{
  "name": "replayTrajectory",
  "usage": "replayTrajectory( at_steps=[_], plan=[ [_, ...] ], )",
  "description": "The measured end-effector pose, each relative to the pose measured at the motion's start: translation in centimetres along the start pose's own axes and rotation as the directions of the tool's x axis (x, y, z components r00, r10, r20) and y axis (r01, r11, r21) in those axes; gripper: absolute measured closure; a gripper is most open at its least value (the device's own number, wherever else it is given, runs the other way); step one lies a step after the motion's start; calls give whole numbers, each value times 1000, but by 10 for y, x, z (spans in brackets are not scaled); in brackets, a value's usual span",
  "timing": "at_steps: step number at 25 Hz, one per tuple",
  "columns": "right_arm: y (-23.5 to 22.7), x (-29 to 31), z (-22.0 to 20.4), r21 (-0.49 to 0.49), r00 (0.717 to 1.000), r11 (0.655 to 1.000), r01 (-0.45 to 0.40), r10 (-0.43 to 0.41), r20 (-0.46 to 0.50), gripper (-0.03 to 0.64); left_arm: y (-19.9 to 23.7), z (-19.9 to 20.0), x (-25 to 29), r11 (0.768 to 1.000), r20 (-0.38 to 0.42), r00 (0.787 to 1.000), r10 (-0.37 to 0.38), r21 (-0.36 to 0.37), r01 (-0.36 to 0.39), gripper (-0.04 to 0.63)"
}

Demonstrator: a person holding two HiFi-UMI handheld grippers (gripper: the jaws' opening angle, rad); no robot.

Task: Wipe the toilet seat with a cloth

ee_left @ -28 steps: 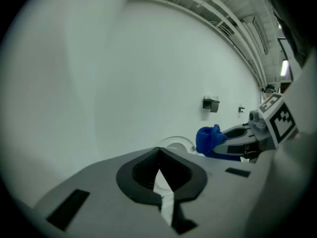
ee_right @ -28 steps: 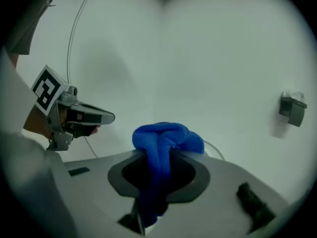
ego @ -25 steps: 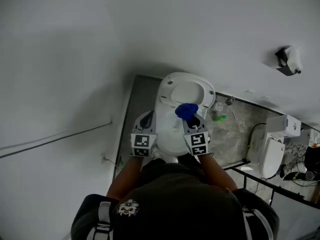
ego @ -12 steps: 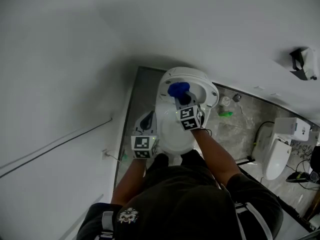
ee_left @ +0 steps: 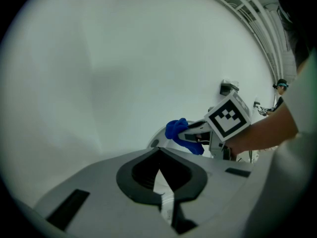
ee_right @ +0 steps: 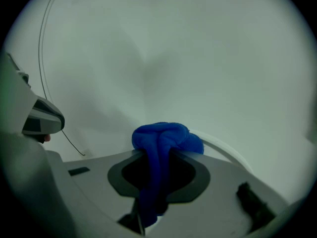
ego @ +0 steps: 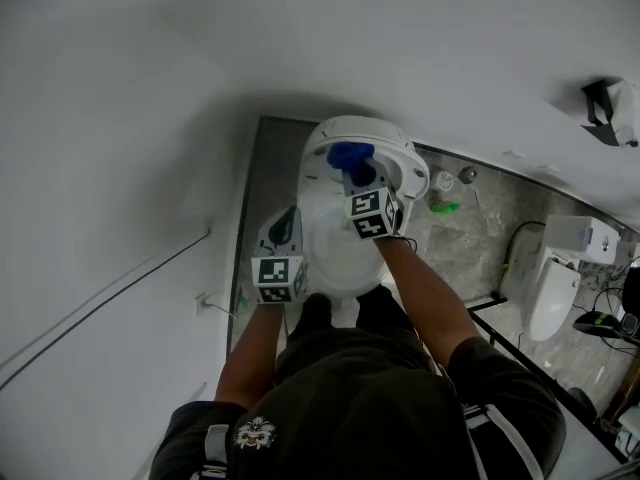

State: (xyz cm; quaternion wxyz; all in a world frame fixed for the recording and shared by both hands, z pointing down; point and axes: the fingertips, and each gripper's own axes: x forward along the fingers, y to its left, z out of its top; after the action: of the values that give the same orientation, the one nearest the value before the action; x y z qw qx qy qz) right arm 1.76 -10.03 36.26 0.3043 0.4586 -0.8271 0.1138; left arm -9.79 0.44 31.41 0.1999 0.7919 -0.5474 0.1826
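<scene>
A white toilet (ego: 345, 253) stands against the wall below me, its seat ring (ego: 400, 168) at the far end. My right gripper (ego: 357, 171) is shut on a bunched blue cloth (ego: 350, 156) and holds it over the far left part of the seat. In the right gripper view the blue cloth (ee_right: 166, 140) fills the jaws, with the seat's white rim (ee_right: 225, 150) behind it. My left gripper (ego: 288, 230) is shut and empty beside the toilet's left flank. In the left gripper view the cloth (ee_left: 181, 133) and the right gripper's marker cube (ee_left: 228, 117) show ahead.
A second toilet (ego: 550, 293) stands at the right on the marbled floor (ego: 470, 233). A green item (ego: 442, 207) and small bottles (ego: 443, 180) lie right of the toilet. A wall dispenser (ego: 610, 103) hangs at the upper right. White wall (ego: 120, 118) fills the left.
My right gripper has carried the blue cloth from the seat's near right part to its far left part. The left gripper has sunk a little beside the toilet.
</scene>
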Motion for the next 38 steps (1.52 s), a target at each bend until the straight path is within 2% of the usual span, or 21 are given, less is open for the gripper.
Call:
replayTrajectory(
  at_steps=[3,8,18,22,27,30,34,38],
  plan=[
    [-14,-8,-3,17,1000,1000,26,-26,1,534,-7,2,8,1000,-12,1000,-24,16,24,589],
    [-40,-24,-17,29,997,997,65,-66,32,534,-28,2,18,994,-10,998,-66,91,67,589],
    [-88,-52,-70,84,986,982,166,-166,-9,534,-44,-5,33,986,-41,992,-117,114,121,589],
    [-104,-57,-98,93,980,976,196,-191,-62,534,-42,-14,38,987,-51,992,-118,107,123,589],
    [-114,-56,-126,-1,971,978,208,-206,-124,534,-48,-22,46,987,-69,990,-124,93,130,589],
    [-111,-52,-144,-10,968,980,201,-200,-150,534,-51,-34,51,987,-91,987,-131,86,138,589],
    [-101,-45,-183,9,956,982,190,-183,-228,534,-54,-45,58,987,-114,985,-129,85,139,589],
    [-101,-40,-228,71,936,977,202,-171,-308,534,-56,-58,69,986,-148,981,-125,93,140,589]
  ],
)
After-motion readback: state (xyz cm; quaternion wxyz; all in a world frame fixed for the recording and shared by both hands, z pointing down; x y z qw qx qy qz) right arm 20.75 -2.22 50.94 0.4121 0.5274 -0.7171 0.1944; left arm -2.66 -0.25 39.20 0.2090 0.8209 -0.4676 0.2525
